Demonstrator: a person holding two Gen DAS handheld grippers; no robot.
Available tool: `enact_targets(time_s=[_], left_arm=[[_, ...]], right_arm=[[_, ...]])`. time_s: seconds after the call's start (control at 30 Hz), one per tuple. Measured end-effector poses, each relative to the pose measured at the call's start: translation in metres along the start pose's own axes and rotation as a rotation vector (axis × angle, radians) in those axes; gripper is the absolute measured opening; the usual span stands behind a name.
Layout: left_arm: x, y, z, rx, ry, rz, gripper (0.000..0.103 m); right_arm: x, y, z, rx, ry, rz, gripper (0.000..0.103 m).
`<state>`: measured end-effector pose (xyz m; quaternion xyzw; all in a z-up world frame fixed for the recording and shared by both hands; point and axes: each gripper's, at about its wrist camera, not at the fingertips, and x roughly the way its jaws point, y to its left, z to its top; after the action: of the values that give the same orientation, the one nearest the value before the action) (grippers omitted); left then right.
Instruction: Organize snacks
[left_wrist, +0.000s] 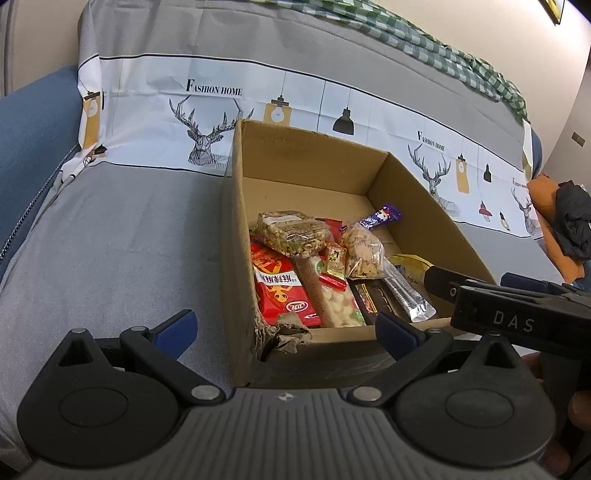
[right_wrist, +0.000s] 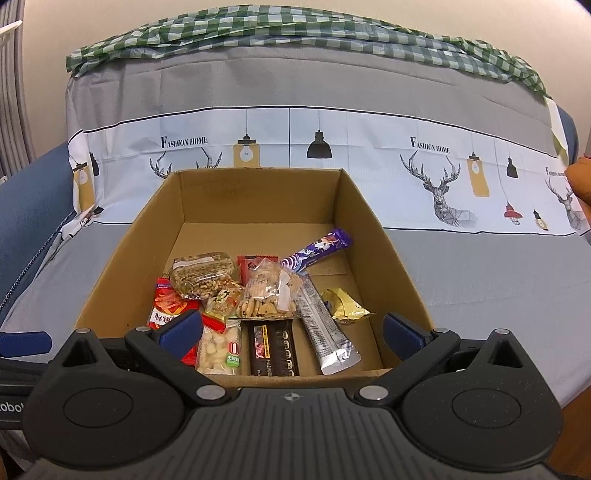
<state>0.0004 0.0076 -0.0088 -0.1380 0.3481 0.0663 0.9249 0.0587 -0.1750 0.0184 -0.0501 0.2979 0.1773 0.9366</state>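
Brown corrugated cardboard box (right_wrist: 373, 236) on the grey sofa cover (left_wrist: 110, 229) holds the crinkly snack packets (right_wrist: 269, 295) — clear bags, foil sachets, a purple bar lying diagonal. Right gripper (right_wrist: 291, 334) hangs directly over its near edge, jaws spread, empty; left gripper (left_wrist: 284, 328), also spread, sits off the box's left corner — farther.
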Motion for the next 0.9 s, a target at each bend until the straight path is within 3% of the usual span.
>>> enact_targets(time_s=[0.9], left_arm=[[-0.0023,-0.0038,0.0004,0.029,-0.026,-0.016,0.103]], right_arm=[[-0.0001,-0.0009,-0.001,0.003,0.0,-0.003,0.102]])
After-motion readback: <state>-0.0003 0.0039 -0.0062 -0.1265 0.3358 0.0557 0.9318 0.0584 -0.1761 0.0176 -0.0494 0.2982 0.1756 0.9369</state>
